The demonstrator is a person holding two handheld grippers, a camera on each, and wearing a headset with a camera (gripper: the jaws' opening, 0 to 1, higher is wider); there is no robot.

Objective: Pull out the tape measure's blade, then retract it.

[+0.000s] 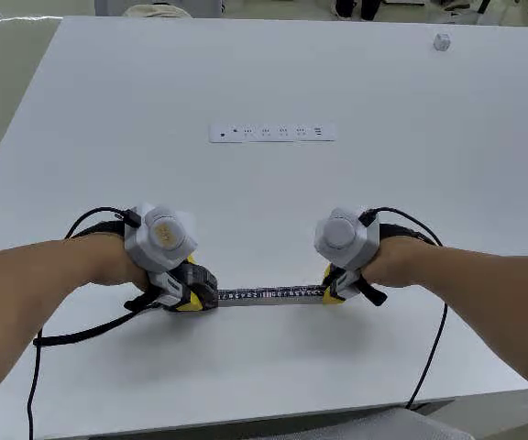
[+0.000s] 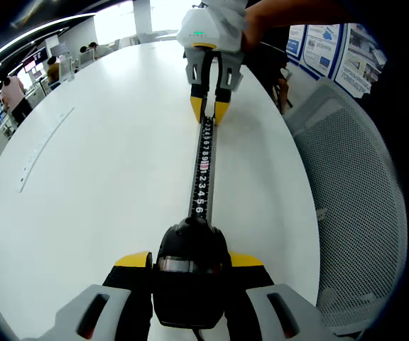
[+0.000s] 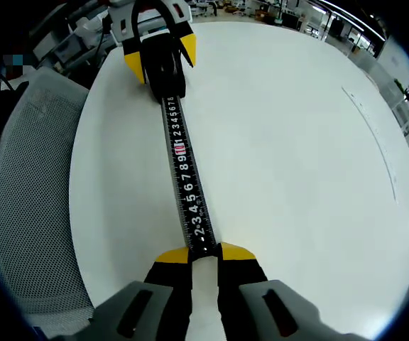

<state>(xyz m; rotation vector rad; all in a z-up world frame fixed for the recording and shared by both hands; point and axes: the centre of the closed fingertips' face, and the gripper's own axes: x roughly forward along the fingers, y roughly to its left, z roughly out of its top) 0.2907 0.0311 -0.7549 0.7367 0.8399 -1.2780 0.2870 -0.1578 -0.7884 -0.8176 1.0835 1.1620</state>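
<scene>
White bench (image 1: 264, 73): left tool (image 2: 190, 261) clamps the tape measure (image 2: 190, 291), right tool (image 3: 204, 252) pinches its blade (image 3: 183, 170), which may snap back if it slips

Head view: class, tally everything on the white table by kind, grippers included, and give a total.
Tape measure: 1
Grippers: 2, left gripper and right gripper
Socket strip: 1
Small round object: 1
Total: 5
</scene>
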